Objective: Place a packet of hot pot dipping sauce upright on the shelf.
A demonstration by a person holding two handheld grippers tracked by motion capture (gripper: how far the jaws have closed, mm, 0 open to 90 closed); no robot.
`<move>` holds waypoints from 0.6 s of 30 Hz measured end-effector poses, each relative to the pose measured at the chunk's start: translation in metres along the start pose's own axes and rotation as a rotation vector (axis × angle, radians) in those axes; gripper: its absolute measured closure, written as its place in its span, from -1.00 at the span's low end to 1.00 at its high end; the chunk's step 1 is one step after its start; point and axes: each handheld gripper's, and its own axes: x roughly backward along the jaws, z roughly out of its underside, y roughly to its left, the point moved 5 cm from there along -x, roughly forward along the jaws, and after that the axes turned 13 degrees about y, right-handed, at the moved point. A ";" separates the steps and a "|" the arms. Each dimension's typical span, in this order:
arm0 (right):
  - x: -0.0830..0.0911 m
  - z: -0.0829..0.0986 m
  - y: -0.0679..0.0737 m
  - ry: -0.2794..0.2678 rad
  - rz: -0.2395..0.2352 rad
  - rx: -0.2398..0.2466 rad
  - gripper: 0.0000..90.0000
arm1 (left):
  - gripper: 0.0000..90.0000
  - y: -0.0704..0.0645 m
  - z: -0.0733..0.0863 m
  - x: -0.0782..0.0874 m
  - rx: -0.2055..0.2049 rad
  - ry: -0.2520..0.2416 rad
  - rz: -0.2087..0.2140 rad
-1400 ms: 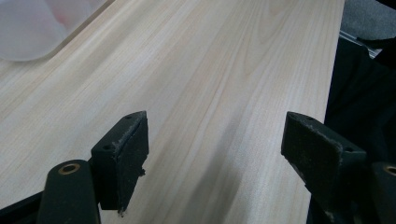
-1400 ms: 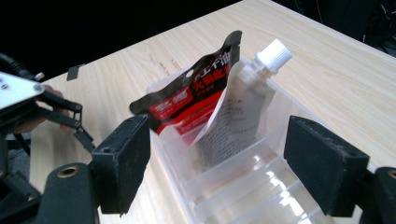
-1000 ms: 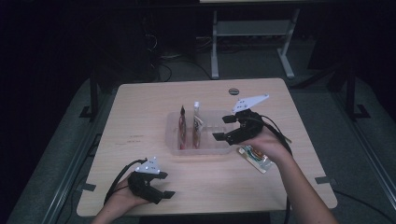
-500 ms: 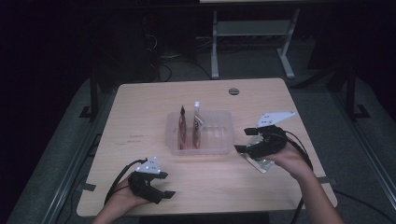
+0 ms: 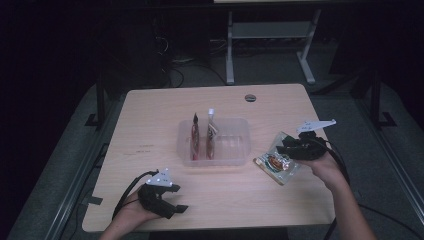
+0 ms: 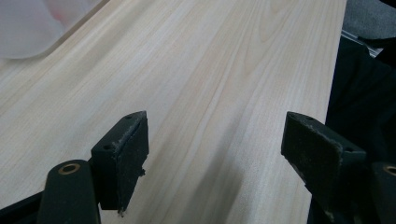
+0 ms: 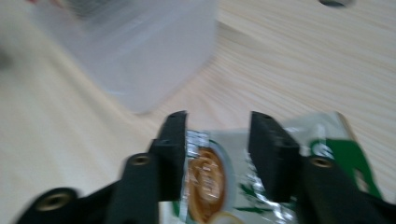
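Note:
A flat snack packet, green and white with a brown picture, lies on the wooden table to the right of a clear plastic container. My right gripper hovers right over it, open. In the right gripper view the packet lies beneath my right gripper, with a jaw on each side and a gap to both. Two slim packets stand in the container's left half. My left gripper rests near the front left edge, open over bare wood.
The container stands just beyond the right gripper, and its corner lies far ahead of the left one. A round cable hole sits at the table's back. Table edges are close to both hands. Dark floor and a metal stand lie behind.
My right gripper has moved from above the container's right half to the right and down, and now stands over the snack packet. The left gripper has stayed put.

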 end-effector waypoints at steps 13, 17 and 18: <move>-0.032 0.002 -0.032 0.072 0.061 -0.061 1.00 | -0.49 0.001 0.001 0.000 0.014 0.002 -0.003; -0.042 0.006 -0.035 0.115 0.087 -0.054 1.00 | -0.49 0.002 0.002 0.000 0.011 0.003 -0.004; -0.044 0.007 -0.036 0.114 0.093 -0.047 1.00 | -0.49 0.002 0.003 0.000 0.013 0.002 -0.004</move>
